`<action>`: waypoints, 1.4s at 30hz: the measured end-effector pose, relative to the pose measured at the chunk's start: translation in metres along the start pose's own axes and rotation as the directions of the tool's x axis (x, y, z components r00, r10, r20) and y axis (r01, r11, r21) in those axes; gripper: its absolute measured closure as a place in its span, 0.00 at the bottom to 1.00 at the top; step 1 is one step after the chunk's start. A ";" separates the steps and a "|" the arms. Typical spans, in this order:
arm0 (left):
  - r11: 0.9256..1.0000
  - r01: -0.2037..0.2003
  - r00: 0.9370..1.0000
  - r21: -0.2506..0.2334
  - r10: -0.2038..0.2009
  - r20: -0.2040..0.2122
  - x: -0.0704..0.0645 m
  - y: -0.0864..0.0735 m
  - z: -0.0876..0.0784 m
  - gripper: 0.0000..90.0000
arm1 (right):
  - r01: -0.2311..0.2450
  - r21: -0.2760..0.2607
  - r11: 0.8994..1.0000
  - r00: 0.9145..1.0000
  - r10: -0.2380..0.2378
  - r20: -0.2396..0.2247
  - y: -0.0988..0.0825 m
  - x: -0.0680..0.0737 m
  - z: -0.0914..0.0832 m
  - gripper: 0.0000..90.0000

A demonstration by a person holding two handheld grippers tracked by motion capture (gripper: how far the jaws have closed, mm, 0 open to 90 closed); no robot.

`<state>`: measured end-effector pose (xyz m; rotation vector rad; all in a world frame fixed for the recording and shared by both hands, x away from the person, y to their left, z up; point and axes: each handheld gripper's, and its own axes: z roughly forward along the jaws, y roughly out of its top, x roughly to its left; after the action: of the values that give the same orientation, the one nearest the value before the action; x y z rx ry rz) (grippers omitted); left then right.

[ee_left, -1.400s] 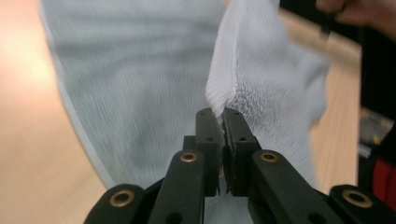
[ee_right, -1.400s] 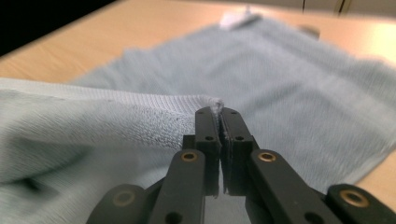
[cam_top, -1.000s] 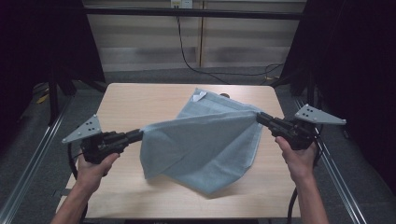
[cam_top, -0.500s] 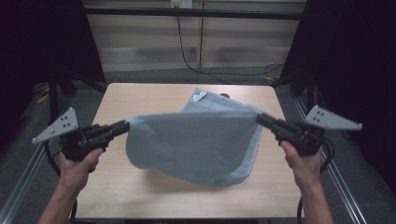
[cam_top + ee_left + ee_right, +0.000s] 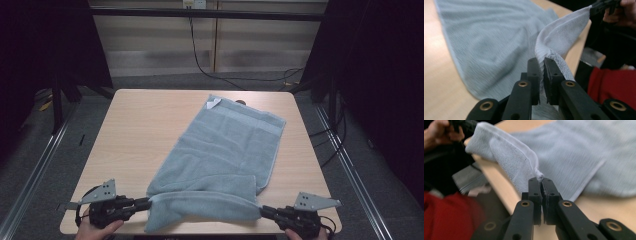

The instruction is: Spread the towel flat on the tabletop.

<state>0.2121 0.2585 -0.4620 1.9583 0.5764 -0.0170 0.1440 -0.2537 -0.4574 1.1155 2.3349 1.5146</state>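
A: While the near edge is kept taut between the two tools, where is the towel found from each of them?

B: From the left gripper it is stretched away to that gripper's right and out ahead across the table; from the right gripper it is stretched to that gripper's left and ahead. One corner is clamped in each. In the left gripper view the jaws are seen pinched on a fold of the cloth, though it is judged that they have just been eased a little wider. In the right gripper view the jaws are shut tight on the other corner.

A: How is the long axis laid?

B: It is run away from both grippers, slanted toward the far right corner, where a white tag is turned up. The near end is doubled back in a roll between the tools.

A: Which hand is nearer?

B: Neither is favoured; both are held at the near edge, one at each end of the roll. The next move is judged to hang on that.

A: And the count?

B: One towel, one table, two grippers, one tag.
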 end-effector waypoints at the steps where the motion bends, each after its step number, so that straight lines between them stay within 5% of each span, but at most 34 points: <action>1: 1.000 -0.006 1.000 -0.007 0.006 0.017 -0.002 -0.001 -0.002 0.90 | 0.001 0.015 1.000 1.000 -0.001 -0.004 -0.006 0.003 -0.004 0.93; 7: 0.997 0.008 0.999 -0.076 -0.005 0.034 0.000 0.010 -0.011 0.73 | 0.003 -0.040 0.999 1.000 -0.004 -0.009 0.002 0.000 -0.017 0.75; 12: 0.997 0.009 1.000 -0.077 -0.009 0.003 0.030 0.033 0.007 0.70 | 0.012 -0.014 1.000 1.000 -0.012 0.006 0.023 -0.019 0.007 0.73; 18: 0.996 0.088 0.991 0.026 -0.085 -0.106 0.085 0.054 0.061 0.71 | 0.017 0.055 0.998 0.998 -0.019 0.053 0.054 -0.063 0.063 0.63; 21: 0.990 0.096 0.992 0.102 -0.086 -0.096 0.092 0.053 0.089 0.70 | 0.000 0.086 0.996 1.000 -0.002 0.028 0.068 -0.079 0.090 0.58; 23: 0.978 0.068 0.994 0.196 -0.049 -0.100 0.088 0.045 0.104 0.68 | -0.009 0.138 0.990 1.000 0.007 0.013 0.067 -0.084 0.108 0.56; 25: 0.973 0.055 0.994 0.225 -0.031 -0.109 0.086 0.037 0.107 0.67 | -0.009 0.183 0.983 1.000 0.012 -0.013 0.063 -0.081 0.116 0.63; 28: 0.975 0.057 0.993 0.217 -0.033 -0.116 0.084 0.032 0.100 0.69 | 0.031 0.201 0.979 0.999 -0.024 -0.037 0.053 -0.067 0.111 0.89; 35: 0.975 0.064 0.991 0.211 -0.037 -0.129 0.062 0.016 0.081 0.69 | 0.050 0.133 0.990 0.996 -0.039 -0.083 0.032 -0.030 0.065 0.91; 42: 0.969 0.075 0.995 0.236 -0.057 -0.084 0.030 -0.002 0.060 0.69 | 0.058 0.208 0.976 0.993 -0.035 -0.116 -0.002 0.004 0.045 0.87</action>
<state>0.2521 0.2196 -0.4989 2.1800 0.7174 -0.0561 0.1616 -0.2188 -0.4798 1.0358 2.6297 1.3713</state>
